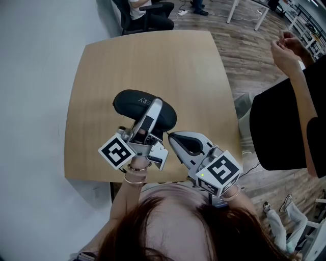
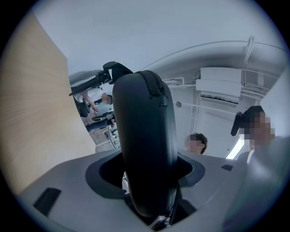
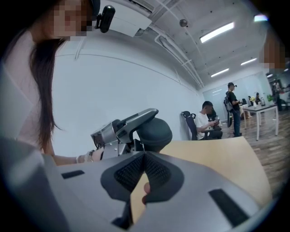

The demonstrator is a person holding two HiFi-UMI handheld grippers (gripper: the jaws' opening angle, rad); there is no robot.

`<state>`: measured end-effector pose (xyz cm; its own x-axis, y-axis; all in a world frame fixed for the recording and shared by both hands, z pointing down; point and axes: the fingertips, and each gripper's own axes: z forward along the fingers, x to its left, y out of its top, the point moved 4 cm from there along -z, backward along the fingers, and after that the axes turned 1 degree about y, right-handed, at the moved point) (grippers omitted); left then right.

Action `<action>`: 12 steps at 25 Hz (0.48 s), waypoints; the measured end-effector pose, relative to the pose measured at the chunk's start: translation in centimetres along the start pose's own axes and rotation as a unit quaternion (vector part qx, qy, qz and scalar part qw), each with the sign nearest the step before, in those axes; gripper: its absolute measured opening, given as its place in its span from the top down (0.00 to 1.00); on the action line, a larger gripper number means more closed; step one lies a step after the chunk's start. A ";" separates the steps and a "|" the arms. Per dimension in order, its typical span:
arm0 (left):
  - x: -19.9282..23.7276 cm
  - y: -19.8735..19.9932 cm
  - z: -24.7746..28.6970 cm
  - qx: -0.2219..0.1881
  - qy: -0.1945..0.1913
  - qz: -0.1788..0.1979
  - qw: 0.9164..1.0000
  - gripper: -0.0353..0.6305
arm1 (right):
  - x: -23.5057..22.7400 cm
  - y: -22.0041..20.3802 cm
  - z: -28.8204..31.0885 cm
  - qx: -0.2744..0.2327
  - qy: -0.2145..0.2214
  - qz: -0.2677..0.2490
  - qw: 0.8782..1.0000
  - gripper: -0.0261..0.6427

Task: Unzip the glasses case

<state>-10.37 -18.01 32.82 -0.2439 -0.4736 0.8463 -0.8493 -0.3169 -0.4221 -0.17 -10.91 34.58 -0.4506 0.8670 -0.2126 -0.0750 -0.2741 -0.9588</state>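
Note:
The black oval glasses case [image 1: 133,103] is held just above the wooden table [image 1: 153,61], near its front edge. My left gripper [image 1: 155,109] is shut on it, one grey finger running over the top of the case. In the left gripper view the case [image 2: 142,136] stands on end between the jaws, and its zipper [image 2: 157,85] runs along the upper edge. My right gripper [image 1: 170,135] hovers just right of the case, shut with nothing in it. In the right gripper view its pads [image 3: 156,170] meet at the tip, pointing at the case [image 3: 155,132].
A person in a black top [image 1: 285,127] stands at the table's right side. Another person sits on a chair [image 1: 147,12] beyond the far edge. More people and a white table [image 3: 263,111] are in the background. A pair of shoes [image 1: 277,214] lies on the floor at lower right.

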 end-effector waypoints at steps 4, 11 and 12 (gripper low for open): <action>0.2 -0.1 -0.2 0.002 0.008 0.000 1.000 0.53 | -0.3 0.1 -0.5 -0.002 -0.006 -0.002 1.000 0.94; 0.4 -0.1 -0.4 0.004 0.010 -0.009 1.000 0.54 | -0.4 0.0 -0.7 -0.003 -0.010 -0.007 1.000 0.94; 0.4 -0.2 -0.4 0.005 0.008 -0.010 1.000 0.54 | -0.3 -0.1 -0.7 -0.002 -0.009 -0.005 1.000 0.94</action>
<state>-10.51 -17.80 33.40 -0.2344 -0.4535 0.8599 -0.8497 -0.3342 -0.4079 0.61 -10.87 34.59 -0.4656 0.8623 -0.1992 -0.0771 -0.2637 -0.9615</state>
